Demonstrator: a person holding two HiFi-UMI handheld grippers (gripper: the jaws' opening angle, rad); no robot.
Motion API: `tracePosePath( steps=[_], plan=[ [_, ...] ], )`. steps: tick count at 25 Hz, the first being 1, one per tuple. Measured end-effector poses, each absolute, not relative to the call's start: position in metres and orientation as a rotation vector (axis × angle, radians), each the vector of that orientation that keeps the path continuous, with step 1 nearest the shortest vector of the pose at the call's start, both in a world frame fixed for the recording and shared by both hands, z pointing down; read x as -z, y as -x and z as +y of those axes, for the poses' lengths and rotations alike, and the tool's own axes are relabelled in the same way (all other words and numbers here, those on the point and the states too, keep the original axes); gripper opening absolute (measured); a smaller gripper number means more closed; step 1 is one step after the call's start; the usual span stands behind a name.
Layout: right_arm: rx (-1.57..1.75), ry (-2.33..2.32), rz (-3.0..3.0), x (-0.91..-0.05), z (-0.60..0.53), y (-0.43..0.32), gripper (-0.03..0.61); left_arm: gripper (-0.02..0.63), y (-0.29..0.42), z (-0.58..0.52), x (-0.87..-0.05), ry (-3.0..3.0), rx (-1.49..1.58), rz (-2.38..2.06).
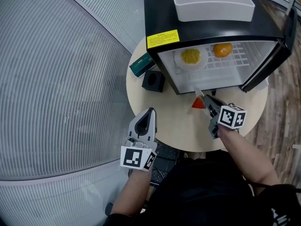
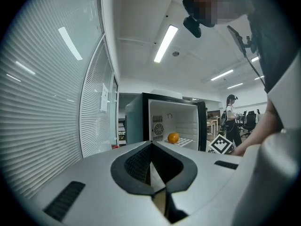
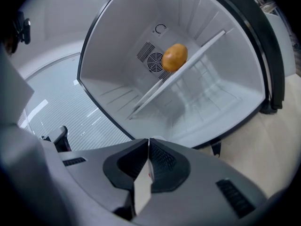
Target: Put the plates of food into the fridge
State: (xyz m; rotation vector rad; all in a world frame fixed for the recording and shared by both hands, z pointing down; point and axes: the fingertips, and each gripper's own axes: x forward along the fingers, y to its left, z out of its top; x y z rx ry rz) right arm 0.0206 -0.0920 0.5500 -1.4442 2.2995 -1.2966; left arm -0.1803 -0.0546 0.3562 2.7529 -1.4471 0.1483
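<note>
While the left gripper (image 1: 151,112) hangs closed and empty over the near edge of the round table (image 1: 178,128), its jaws meeting with nothing between them in the left gripper view, the right gripper (image 1: 206,98) is clamped on the thin white rim of a small plate (image 1: 197,93). That rim shows as a pale strip pinched between the jaws in the right gripper view. The plate carries a red wedge of food (image 1: 199,103) and is held just in front of the open fridge (image 1: 211,28), clear of the tabletop.

Beyond it, the wire shelf (image 1: 237,58) already bears a second plate (image 1: 178,60), heaped with yellow food (image 1: 190,56), and beside that an orange (image 1: 222,49).

Handling, as a judgement: the held plate looks light and stiff, but smooth and breakable. A one-sided grip on the rim lets it tip, so the loose wedge may slide. The rim is the only sensible place to hold. The plate should stay level and be slid onto the bare part of the shelf, with the jaws released only once it rests there.
</note>
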Motion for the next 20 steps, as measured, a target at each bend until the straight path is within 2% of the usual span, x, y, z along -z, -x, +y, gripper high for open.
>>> tracePosePath(
  steps=[7, 20],
  plan=[
    [1.246, 1.383, 2.259, -0.524, -0.126, -0.024, 0.015, 0.006, 0.189, -0.06, -0.352, -2.726, -0.167, -1.506],
    [1.228, 1.42, 2.097, -0.529, -0.182, -0.089, 0.015, 0.006, 0.169, -0.092, -0.352, -2.698, -0.23, -1.55]
  ],
)
